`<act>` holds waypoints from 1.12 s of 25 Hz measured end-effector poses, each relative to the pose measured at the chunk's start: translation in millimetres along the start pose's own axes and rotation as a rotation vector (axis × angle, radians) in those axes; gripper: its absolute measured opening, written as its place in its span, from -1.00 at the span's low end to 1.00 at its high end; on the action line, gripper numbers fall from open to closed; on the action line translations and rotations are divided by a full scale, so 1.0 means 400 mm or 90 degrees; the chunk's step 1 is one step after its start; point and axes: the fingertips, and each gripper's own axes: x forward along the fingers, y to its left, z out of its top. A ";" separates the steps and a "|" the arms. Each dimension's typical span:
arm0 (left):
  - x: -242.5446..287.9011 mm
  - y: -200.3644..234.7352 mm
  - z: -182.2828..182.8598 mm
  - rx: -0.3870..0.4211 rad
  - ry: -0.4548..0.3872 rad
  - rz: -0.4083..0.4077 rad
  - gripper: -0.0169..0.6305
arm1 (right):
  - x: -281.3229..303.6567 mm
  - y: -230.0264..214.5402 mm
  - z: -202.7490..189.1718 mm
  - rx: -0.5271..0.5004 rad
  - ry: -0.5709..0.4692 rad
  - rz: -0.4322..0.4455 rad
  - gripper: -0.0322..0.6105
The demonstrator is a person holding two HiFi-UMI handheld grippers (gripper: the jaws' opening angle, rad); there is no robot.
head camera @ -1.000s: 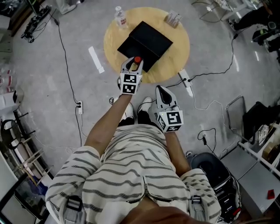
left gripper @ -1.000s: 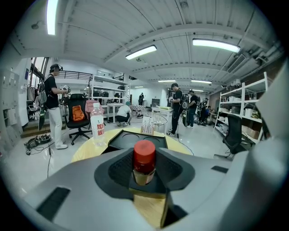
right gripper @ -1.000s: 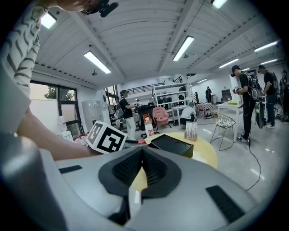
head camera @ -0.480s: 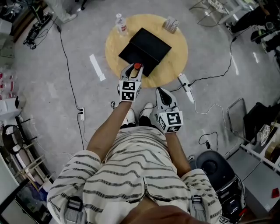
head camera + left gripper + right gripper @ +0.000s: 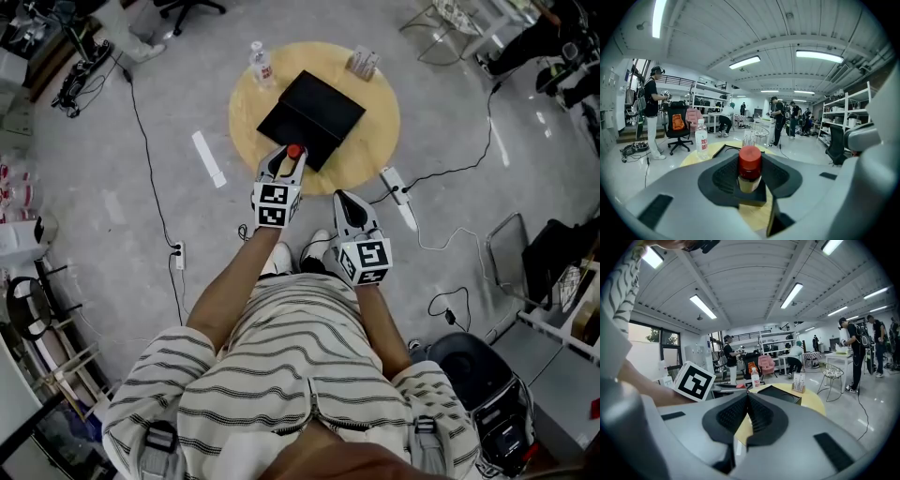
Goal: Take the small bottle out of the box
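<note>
A grey floor [image 5: 112, 206] is seen in the head view, w/ a black cable [image 5: 142, 131] and a white power strip [image 5: 396, 184] lying on it. A round wooden worktop [image 5: 375, 131] stands ahead of the person. An open black box [image 5: 314, 105] is laid near its centre, lid folded back. The left gripper [image 5: 289, 159] is held over the worktop's near edge, just beside the box's near-left side. Its jaws are closed partway onto the small bottle [image 5: 749, 169], red cap up, clamped upright btwn the pads, so the bottle is outside the box. The right gripper [image 5: 747, 416] is held lower and nearer the body, off the worktop; its jaws are pressed fully together w/ nothing btwn them. A clear water bottle [image 5: 260, 64] w/ a red label is stood at the worktop's far-left rim, apart from the box. A small card stand [image 5: 364, 64] is placed at the far-right rim.
</note>
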 end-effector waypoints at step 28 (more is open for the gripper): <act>-0.134 -0.068 0.061 0.020 -0.045 -0.037 -0.48 | -0.024 0.017 0.047 -0.002 -0.037 -0.009 -0.84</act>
